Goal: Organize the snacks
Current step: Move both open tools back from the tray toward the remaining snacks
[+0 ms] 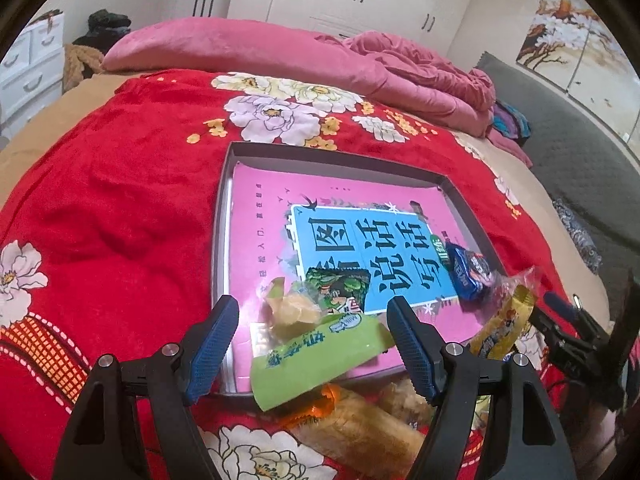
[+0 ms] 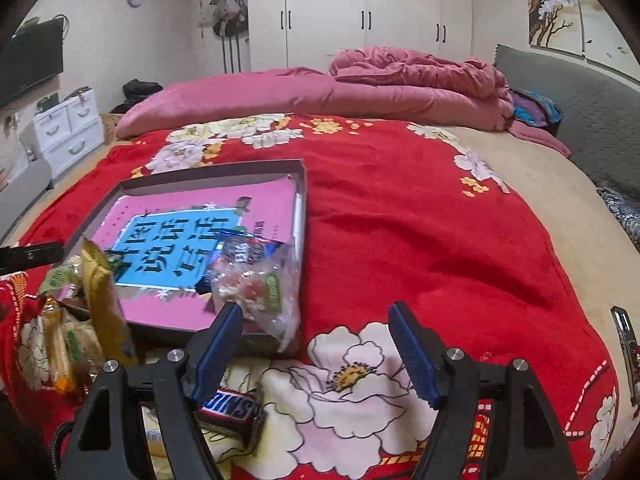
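Two hand-held grippers hover over a red flowered blanket (image 2: 420, 216) on a bed, where a shallow box (image 1: 340, 162) holds a pink book (image 1: 260, 200) with a blue title panel. The left gripper (image 1: 312, 344) has its blue-padded fingers (image 1: 212, 344) standing apart with nothing clamped; beneath and between them a long green packet (image 1: 316, 360) lies across the box's near edge, beside a small yellowish wrapped sweet (image 1: 294, 312) and a green cartoon-printed packet (image 1: 340, 288) resting on the book. A blue wrapped biscuit (image 1: 468, 272) sits near the box's right side, and a yellow packet (image 1: 504, 324) leans over that rim. Outside the box, on the blanket just below it, lie orange-ended wafer rolls (image 1: 360, 428). The right gripper (image 2: 316, 348) also has its fingers apart and empty, above a white flower on the blanket; a clear bag of sweets (image 2: 260, 292) droops over the box's near corner, and a brown chocolate bar (image 2: 232, 408) lies on the blanket under its left finger.
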